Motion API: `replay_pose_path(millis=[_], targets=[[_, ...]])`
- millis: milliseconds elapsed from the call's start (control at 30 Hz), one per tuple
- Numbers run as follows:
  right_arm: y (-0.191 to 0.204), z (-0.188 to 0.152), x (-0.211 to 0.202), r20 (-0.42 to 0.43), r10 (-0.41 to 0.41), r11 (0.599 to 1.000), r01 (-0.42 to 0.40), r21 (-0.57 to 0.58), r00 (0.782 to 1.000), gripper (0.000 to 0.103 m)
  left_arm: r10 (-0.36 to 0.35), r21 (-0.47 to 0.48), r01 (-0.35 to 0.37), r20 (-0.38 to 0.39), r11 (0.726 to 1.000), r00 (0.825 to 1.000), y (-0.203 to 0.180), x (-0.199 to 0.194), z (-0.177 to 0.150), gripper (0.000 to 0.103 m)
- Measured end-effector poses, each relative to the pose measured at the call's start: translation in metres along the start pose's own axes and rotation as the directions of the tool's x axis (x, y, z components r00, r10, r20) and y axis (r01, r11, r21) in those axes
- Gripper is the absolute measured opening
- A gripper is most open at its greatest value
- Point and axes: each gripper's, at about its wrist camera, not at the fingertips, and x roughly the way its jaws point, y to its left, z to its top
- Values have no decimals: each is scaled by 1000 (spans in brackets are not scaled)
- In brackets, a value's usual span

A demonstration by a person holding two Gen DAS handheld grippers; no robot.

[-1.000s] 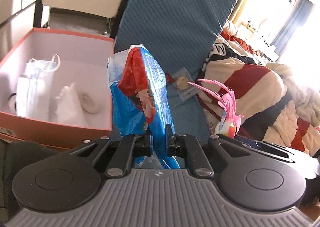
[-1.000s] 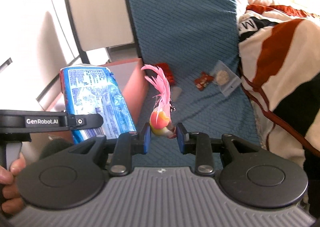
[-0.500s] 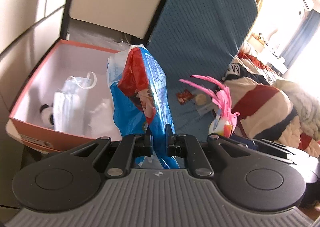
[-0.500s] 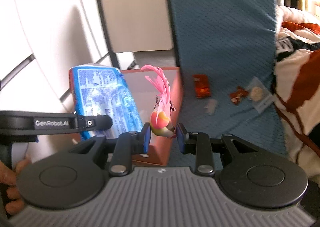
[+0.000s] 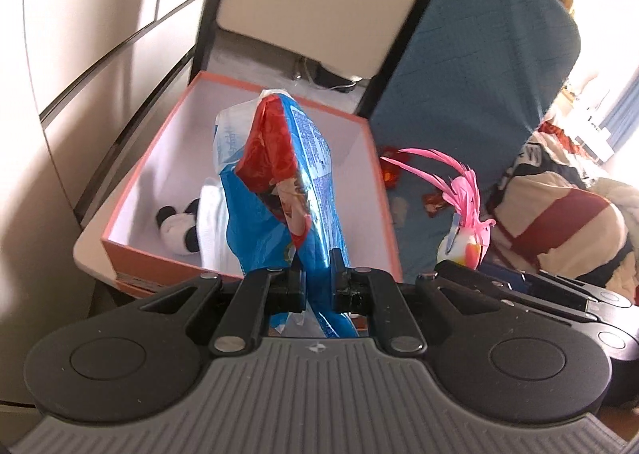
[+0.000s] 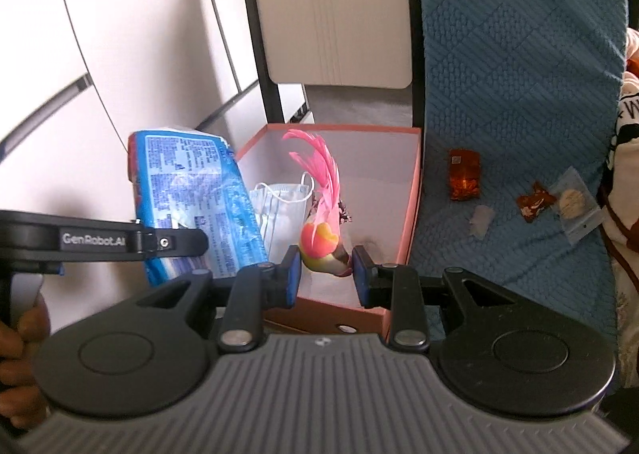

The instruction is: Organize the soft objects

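My left gripper is shut on a blue and red plastic pack, held upright over the near edge of an open orange box. That pack also shows at the left of the right wrist view. My right gripper is shut on a small toy bird with pink feathers, just in front of the box. The bird appears to the right of the box in the left wrist view. Inside the box lie a panda plush and a face mask.
A blue quilted cushion runs beside the box, with an orange wrapper, a small red wrapper and a clear bag on it. A striped blanket lies at the right. A chair back and white wall stand behind. A hand holds the left gripper.
Both grippers have swung left toward the box with their loads still held. The box now sits right in front of the pack and the bird, and the panda plush has come into view.
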Motion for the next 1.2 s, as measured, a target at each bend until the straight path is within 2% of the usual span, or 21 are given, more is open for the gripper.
replay_pose_path(millis=[400,700,900,967,1000,1033,1100,1200], targets=[[15,8,75,-116,-7,1000,5,-15,993,31,14,-39,-18,-101,999,995,55,59,22,12],[12,7,123,-194,-33,999,33,-5,980,31,-25,-67,13,-176,998,984,80,106,42,13],[10,8,137,-209,-45,999,45,-8,977,32,-56,-105,35,-203,994,978,88,115,47,14],[9,9,140,-215,-49,999,49,-5,975,32,-54,-123,30,-201,992,978,90,113,47,21],[8,8,140,-219,-49,999,50,-3,975,33,-45,-131,19,-200,991,979,92,111,48,31],[8,8,141,-224,-50,999,51,-1,973,34,-36,-136,9,-200,991,979,92,110,48,47],[6,7,141,-233,-43,999,47,10,972,39,-20,-129,-4,-187,992,982,91,106,50,65],[4,8,136,-222,-25,999,32,28,975,40,-4,-88,-9,-144,996,990,82,95,52,65]])
